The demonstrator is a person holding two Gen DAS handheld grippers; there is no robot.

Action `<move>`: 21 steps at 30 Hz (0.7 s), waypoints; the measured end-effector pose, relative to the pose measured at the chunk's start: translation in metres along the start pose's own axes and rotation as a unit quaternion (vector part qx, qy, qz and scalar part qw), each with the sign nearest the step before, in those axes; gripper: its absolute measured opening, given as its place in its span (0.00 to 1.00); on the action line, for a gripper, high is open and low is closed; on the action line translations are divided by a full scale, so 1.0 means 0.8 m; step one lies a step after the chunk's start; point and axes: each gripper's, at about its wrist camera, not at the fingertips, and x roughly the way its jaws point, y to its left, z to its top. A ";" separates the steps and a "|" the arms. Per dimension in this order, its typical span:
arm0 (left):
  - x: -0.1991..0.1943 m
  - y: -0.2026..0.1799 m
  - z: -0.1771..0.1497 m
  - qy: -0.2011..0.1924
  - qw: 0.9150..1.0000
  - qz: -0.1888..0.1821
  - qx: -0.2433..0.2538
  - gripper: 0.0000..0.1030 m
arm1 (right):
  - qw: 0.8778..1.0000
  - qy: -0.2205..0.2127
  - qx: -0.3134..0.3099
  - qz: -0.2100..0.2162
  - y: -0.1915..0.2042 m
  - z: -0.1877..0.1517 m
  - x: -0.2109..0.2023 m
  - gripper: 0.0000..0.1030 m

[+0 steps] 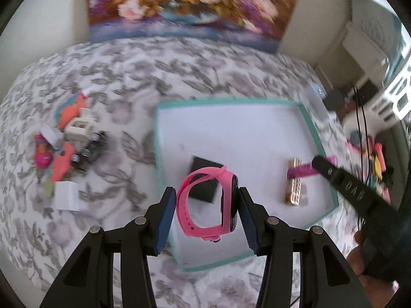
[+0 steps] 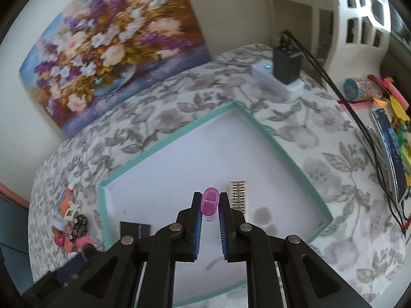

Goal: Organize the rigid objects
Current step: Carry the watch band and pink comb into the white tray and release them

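My left gripper (image 1: pixel 206 195) is shut on a pink smartwatch (image 1: pixel 183 197), its blue pads against the strap and the dark face, above the near part of a white tray with a teal rim (image 1: pixel 231 100). A black square (image 1: pixel 205 169) lies in the tray beneath the watch. My right gripper (image 2: pixel 210 200) is shut on a slim magenta object (image 2: pixel 210 201), held over the tray (image 2: pixel 169 136) beside a gold studded bar (image 2: pixel 239 195). The left wrist view shows that gripper (image 1: pixel 318 164) coming in from the right, with the gold bar (image 1: pixel 295 187) under the magenta object.
A pile of small toys (image 1: pixel 69 143) and a white box (image 1: pixel 66 195) lie on the flowered cloth left of the tray. At the back right stands a white device with a black block (image 2: pixel 277 79) and cables. Colourful clutter (image 2: pixel 395 118) fills the right edge. A flower painting (image 2: pixel 110 46) leans on the wall.
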 end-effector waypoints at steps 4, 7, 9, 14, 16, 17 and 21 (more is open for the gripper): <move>0.021 -0.019 -0.008 0.025 1.000 0.005 0.018 0.49 | 1.000 0.007 0.006 -0.007 -0.011 0.000 0.004 0.13; 0.033 -0.027 -0.012 0.037 0.999 0.011 0.029 0.49 | 1.000 0.011 0.001 -0.007 -0.008 -0.001 0.007 0.13; 0.039 -0.031 -0.014 0.043 0.998 0.019 0.035 0.49 | 1.000 0.013 -0.006 -0.006 -0.004 -0.002 0.009 0.13; 0.048 -0.028 -0.013 0.050 0.998 0.030 0.036 0.49 | 1.000 0.017 -0.017 -0.005 0.004 -0.004 0.012 0.13; 0.051 -0.026 -0.013 0.053 0.997 0.033 0.033 0.49 | 1.000 0.020 -0.021 -0.004 0.006 -0.005 0.013 0.13; 0.052 -0.025 -0.012 0.054 0.997 0.035 0.033 0.49 | 1.000 0.021 -0.022 -0.004 0.007 -0.005 0.013 0.13; 0.055 -0.025 -0.013 0.058 0.997 0.038 0.033 0.49 | 0.999 0.026 -0.028 -0.005 0.011 -0.007 0.016 0.14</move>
